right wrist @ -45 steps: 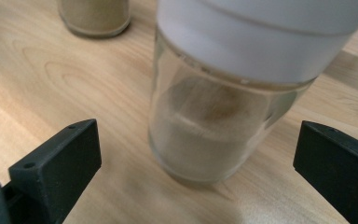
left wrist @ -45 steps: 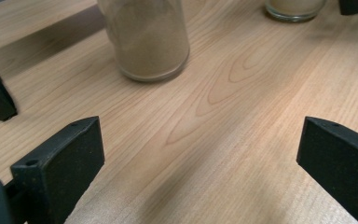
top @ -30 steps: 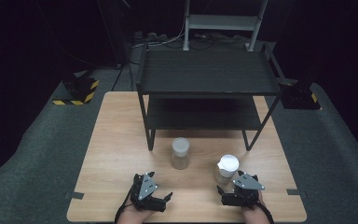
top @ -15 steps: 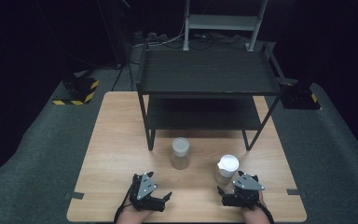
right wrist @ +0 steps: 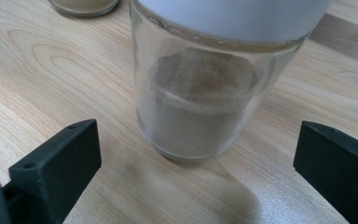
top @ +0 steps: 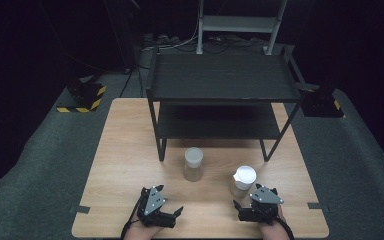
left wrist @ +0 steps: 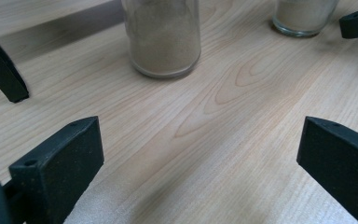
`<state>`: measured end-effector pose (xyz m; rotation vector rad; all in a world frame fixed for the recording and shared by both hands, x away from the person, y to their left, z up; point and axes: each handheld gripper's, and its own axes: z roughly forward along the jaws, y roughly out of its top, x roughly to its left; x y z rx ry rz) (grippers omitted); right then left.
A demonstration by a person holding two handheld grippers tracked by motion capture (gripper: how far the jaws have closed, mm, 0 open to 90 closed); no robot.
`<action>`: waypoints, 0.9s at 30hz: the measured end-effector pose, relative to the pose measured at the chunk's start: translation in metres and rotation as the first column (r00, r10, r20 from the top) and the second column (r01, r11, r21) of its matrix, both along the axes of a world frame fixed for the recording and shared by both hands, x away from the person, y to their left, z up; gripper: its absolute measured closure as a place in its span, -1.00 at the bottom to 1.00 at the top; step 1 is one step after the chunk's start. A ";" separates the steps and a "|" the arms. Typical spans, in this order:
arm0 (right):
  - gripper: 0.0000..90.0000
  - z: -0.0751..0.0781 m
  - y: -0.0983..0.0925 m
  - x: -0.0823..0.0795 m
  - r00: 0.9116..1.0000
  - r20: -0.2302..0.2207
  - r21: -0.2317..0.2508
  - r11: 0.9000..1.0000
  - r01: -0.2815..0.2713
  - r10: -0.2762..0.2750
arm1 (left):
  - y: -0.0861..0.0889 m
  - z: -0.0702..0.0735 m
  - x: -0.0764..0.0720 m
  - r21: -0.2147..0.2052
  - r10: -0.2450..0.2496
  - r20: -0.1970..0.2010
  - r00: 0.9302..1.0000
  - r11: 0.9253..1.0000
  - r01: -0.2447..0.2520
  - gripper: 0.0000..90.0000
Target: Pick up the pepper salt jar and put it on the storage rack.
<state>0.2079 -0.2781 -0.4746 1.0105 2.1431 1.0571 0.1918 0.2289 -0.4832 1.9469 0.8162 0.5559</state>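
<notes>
- High view: both tongs sat at the near edge of the desk (top: 130,150) — left tongs (top: 172,214) and right tongs (top: 240,209), each in a hand, nothing gripped.
- Left tongs were wide open in the left gripper view (left wrist: 200,154); only bare wood lay between the jaws. The grey-lidded jar (top: 194,163) stood well ahead of them, in front of the black shelf rack (top: 225,85).
- Right tongs were wide open too (right wrist: 198,154). The white-lidded jar (right wrist: 205,93) stood upright just ahead of the jaws, roughly centred on the gap but not yet between them, no contact.
- Both jars looked like glass, each partly filled with a tan powder; the white lid (top: 245,175) appeared seated.
- Judged step: lining up for a grab on the white-lidded jar, not begun.
- Risks as I read them:
  - A push forward slightly off-centre could let one jaw hit the glass first and skid or tip the jar — smooth glass on smooth wood.
  - Closing high on the lid rather than the glass body could slip.
  - Jar is near the rack's front right leg (top: 264,150); a shove could knock it into that.
  - Left tongs swinging in could clip the other jar.
</notes>
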 end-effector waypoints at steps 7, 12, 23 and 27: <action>-1.00 0.000 0.000 0.000 1.000 -0.002 -0.009 1.000 -0.009 0.009 | 0.004 0.004 -0.003 -0.023 -0.008 0.017 1.000 1.000 0.009 -0.98; -1.00 0.001 0.000 0.001 1.000 -0.008 -0.010 1.000 -0.013 0.013 | 0.005 0.008 -0.005 -0.042 -0.008 0.035 0.999 0.999 0.009 -0.98; -1.00 0.001 0.000 0.001 1.000 -0.007 -0.013 1.000 -0.012 0.012 | 0.000 0.020 -0.007 -0.057 -0.033 0.089 0.996 0.998 0.038 -0.98; -1.00 0.001 0.001 0.000 1.000 -0.003 -0.019 1.000 -0.009 0.009 | -0.001 0.025 -0.005 -0.063 -0.035 0.097 0.995 0.997 0.041 -0.98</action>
